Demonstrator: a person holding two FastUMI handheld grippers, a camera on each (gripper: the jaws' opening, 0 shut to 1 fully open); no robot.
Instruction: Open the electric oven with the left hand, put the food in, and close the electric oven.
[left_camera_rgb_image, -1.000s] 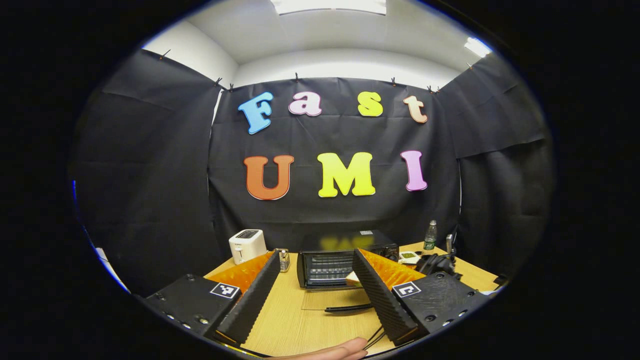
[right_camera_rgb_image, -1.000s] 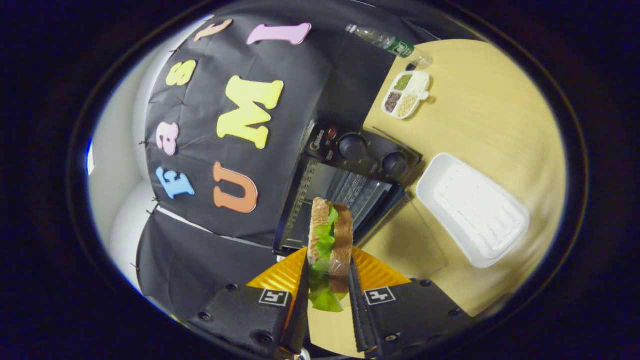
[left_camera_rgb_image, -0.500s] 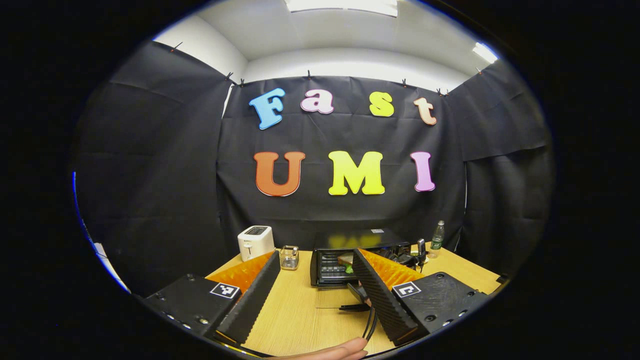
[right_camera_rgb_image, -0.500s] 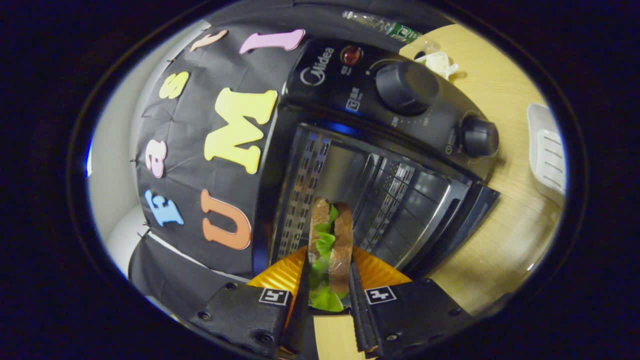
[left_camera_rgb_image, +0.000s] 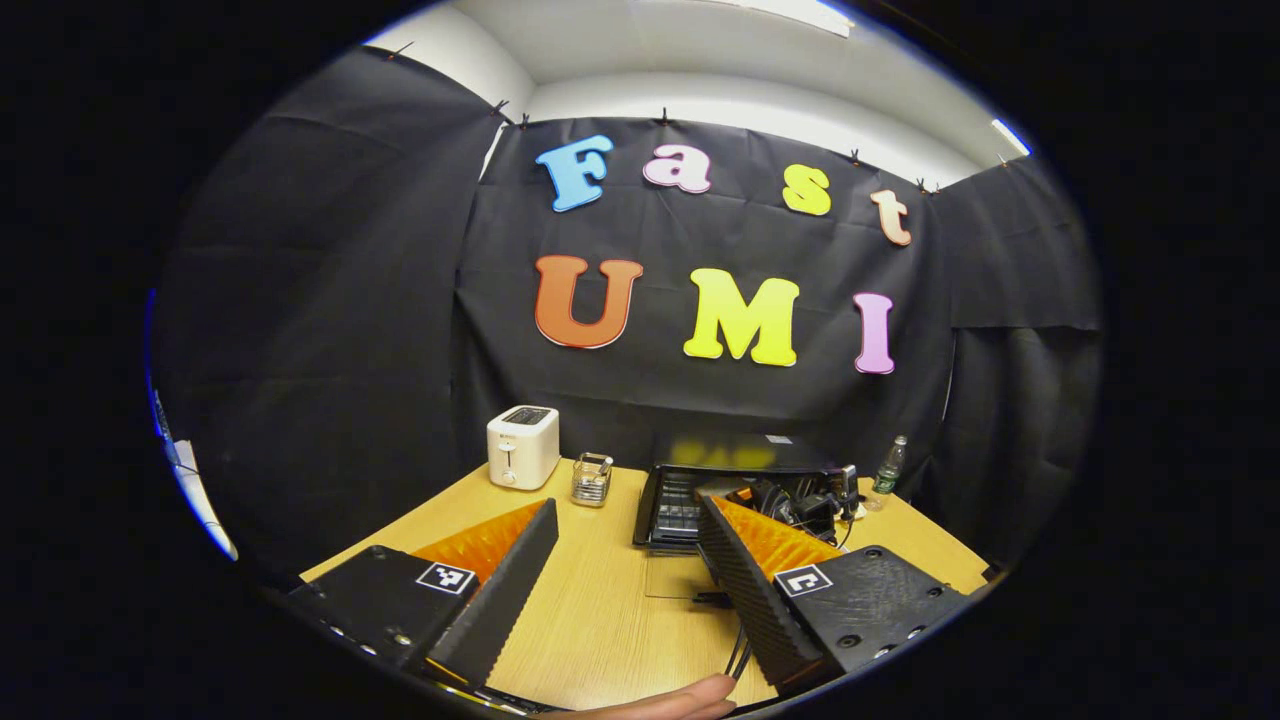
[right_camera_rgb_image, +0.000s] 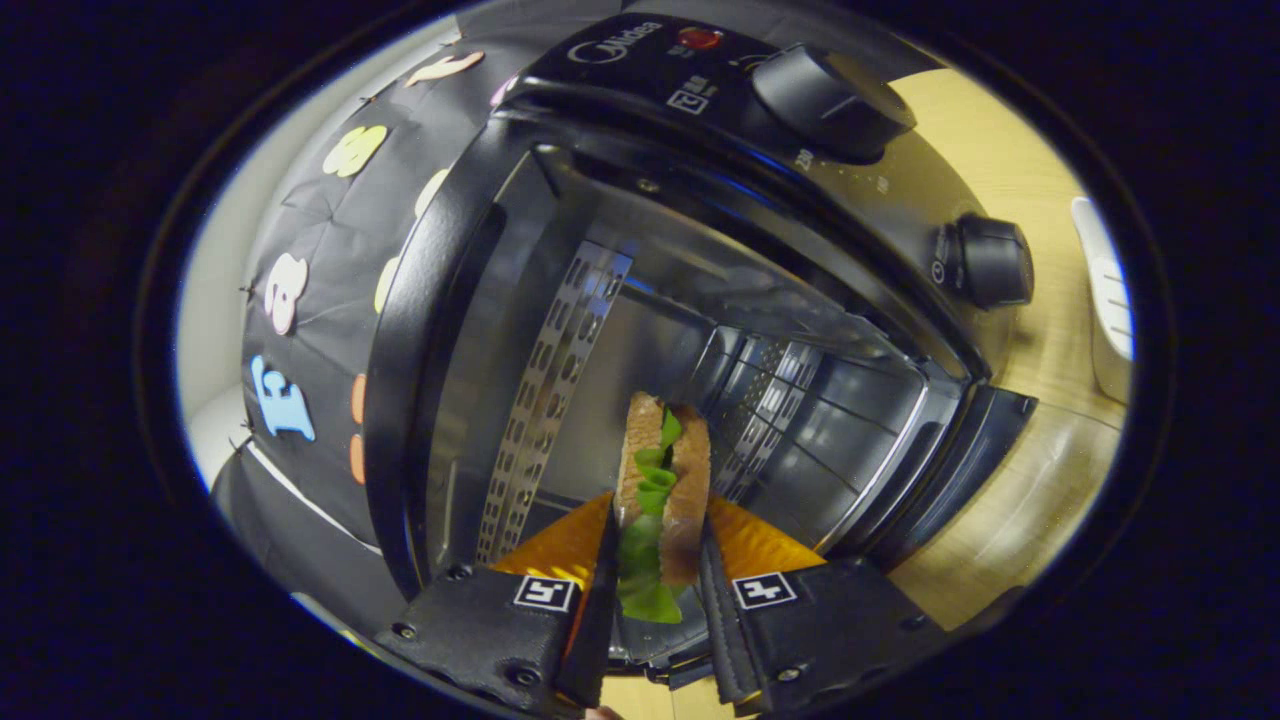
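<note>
Black cloth walled the booth behind a pale wooden table (left_camera_rgb_image: 600, 610) in the left gripper view. On its far side stood a white toaster (left_camera_rgb_image: 522, 446), a small glass holder (left_camera_rgb_image: 591, 478) and the black oven (left_camera_rgb_image: 700, 490), with a bottle (left_camera_rgb_image: 889, 463) to the right. The oven's mouth was partly hidden by the left gripper's (left_camera_rgb_image: 625, 520) right finger and by the other gripper (left_camera_rgb_image: 800, 500), a dark tangle too small to make out. The left gripper hung over the near table with its jaws wide apart and nothing between them. A fingertip (left_camera_rgb_image: 680, 700) showed, cut off at the bottom edge. Compared with a second before, this view sat farther back and left, and the oven looked smaller.

Seen from the right gripper view, which was rolled sideways, the oven's open cavity (right_camera_rgb_image: 700, 350) loomed close, its two knobs (right_camera_rgb_image: 825, 85) above and to the right. The right gripper (right_camera_rgb_image: 655, 560) was clamped on the sandwich (right_camera_rgb_image: 662, 490), both fingers pressing the bread faces. The sandwich's long axis ran forward into the cavity, its lettuce edge turned to the camera. Half a second earlier it had been just outside the opening; now it was inside. A white tray (right_camera_rgb_image: 1105, 290) was cut off at the right.
</note>
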